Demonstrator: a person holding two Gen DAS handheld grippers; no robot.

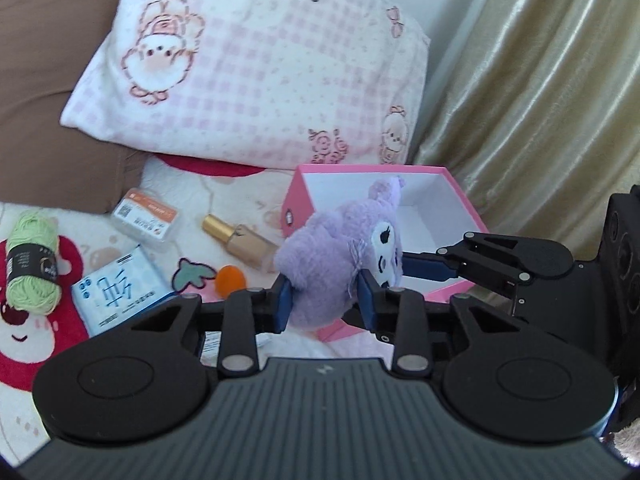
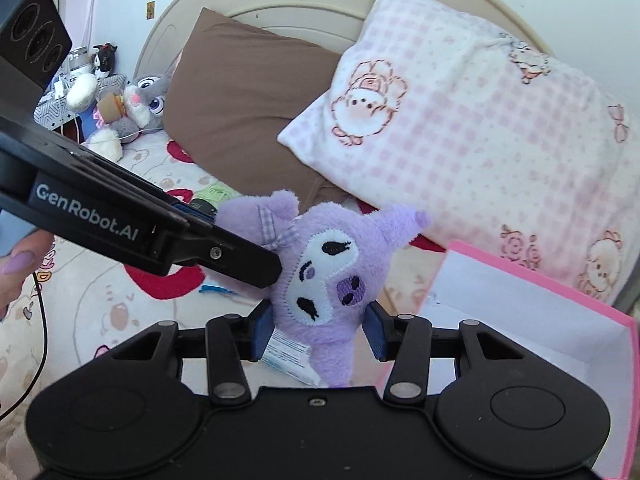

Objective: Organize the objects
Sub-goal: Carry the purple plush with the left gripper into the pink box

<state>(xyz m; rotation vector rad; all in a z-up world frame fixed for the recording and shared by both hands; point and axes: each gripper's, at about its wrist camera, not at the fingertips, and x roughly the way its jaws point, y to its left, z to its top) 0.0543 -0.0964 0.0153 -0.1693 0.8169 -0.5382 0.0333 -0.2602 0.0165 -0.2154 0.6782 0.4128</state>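
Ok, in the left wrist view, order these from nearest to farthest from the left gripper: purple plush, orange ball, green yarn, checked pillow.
1. Purple plush: between the left gripper pads.
2. Orange ball: just left, on the bedspread.
3. Green yarn: far left edge.
4. Checked pillow: behind, at the head of the bed.

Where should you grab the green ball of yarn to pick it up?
Probably around the middle of the green yarn, across its black paper band. It lies lengthwise on the blanket with nothing touching its long sides, so come from above with one finger on each side; the banded waist looks the firmest part to pinch.
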